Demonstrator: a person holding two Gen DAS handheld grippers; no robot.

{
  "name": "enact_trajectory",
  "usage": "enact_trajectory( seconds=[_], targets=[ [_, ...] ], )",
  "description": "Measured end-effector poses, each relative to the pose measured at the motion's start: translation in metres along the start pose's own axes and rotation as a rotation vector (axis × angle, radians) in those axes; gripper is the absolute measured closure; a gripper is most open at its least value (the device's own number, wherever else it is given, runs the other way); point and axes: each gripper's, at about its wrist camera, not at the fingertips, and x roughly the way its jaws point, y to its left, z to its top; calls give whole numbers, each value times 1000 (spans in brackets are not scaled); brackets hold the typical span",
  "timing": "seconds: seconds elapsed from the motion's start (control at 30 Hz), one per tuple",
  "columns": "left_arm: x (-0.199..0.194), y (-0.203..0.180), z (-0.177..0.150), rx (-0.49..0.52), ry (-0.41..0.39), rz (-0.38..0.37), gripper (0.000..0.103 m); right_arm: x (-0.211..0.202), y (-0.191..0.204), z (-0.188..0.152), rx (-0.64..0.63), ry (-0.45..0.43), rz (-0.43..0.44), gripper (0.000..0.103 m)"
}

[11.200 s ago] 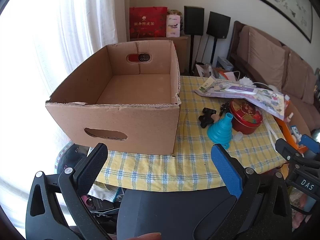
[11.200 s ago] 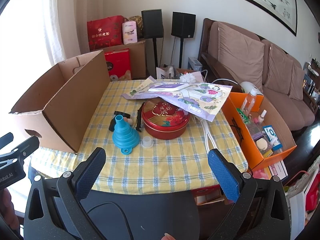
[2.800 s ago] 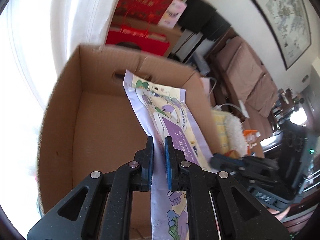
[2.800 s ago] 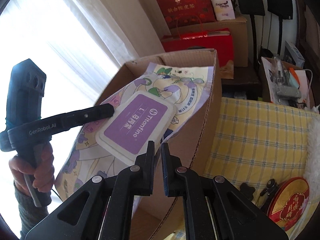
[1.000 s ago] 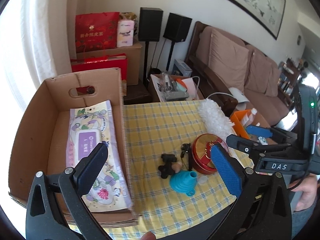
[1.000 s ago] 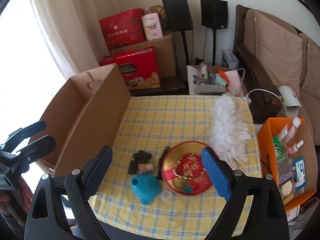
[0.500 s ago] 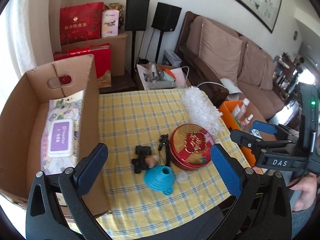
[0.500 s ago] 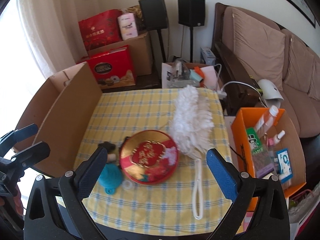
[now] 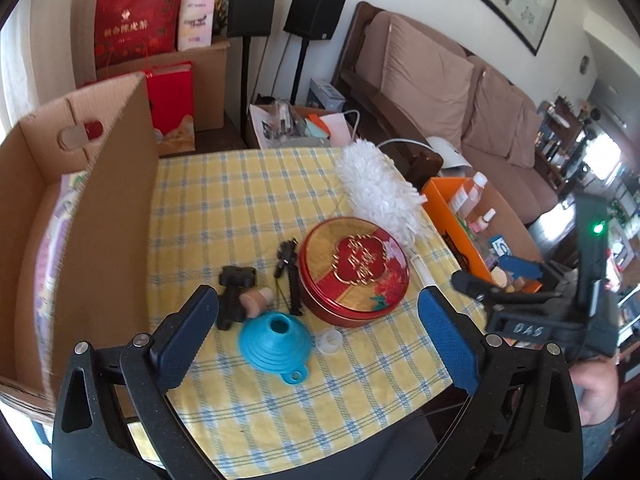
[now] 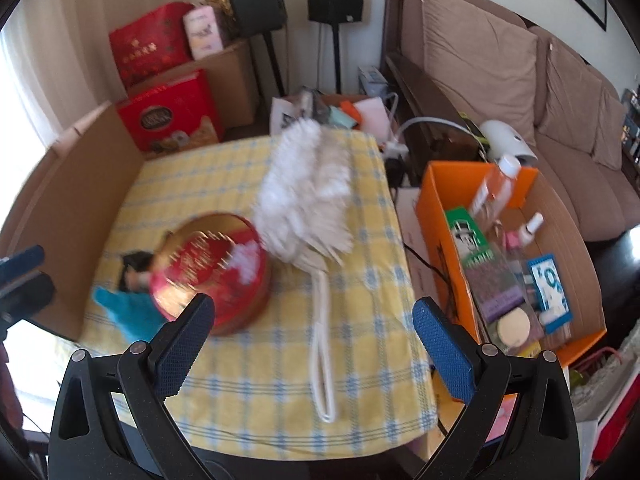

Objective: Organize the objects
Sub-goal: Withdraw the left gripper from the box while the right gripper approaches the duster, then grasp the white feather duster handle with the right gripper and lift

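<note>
Both my grippers, left (image 9: 318, 330) and right (image 10: 314, 334), hang released and empty above the table's (image 9: 240, 192) near edge, facing the red tin (image 9: 354, 270) and white duster (image 10: 306, 188).

Black gripper frames with silver screws carry blue textured fingers (image 9: 446, 342); one reads "DAS".

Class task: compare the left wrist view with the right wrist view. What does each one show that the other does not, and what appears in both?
Only the left wrist view shows the wipes pack inside the cardboard box and the small white cap. Only the right wrist view shows the duster's looped handle. Both show the red tin, blue funnel, white duster and orange box.
</note>
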Motion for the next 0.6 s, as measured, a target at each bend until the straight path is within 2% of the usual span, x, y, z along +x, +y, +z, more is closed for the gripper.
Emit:
enact_trajectory(
  seconds=[0.1, 0.3, 0.4, 0.47, 0.6],
  targets=[
    [10, -6, -6, 6, 18, -5, 3, 12, -4, -13, 4, 21, -10, 4],
    [23, -21, -13, 15, 39, -24, 3, 29, -12, -29, 15, 52, -4, 13],
    [30, -28, -18, 22, 55, -34, 4, 34, -14, -37, 23, 65, 12, 23],
    [36, -34, -21, 28, 71, -41, 4, 38, -15, -42, 24, 80, 25, 34],
    [45, -43, -29, 25, 90, -70, 4, 44, -14, -50, 17, 100, 50, 43]
  ],
)
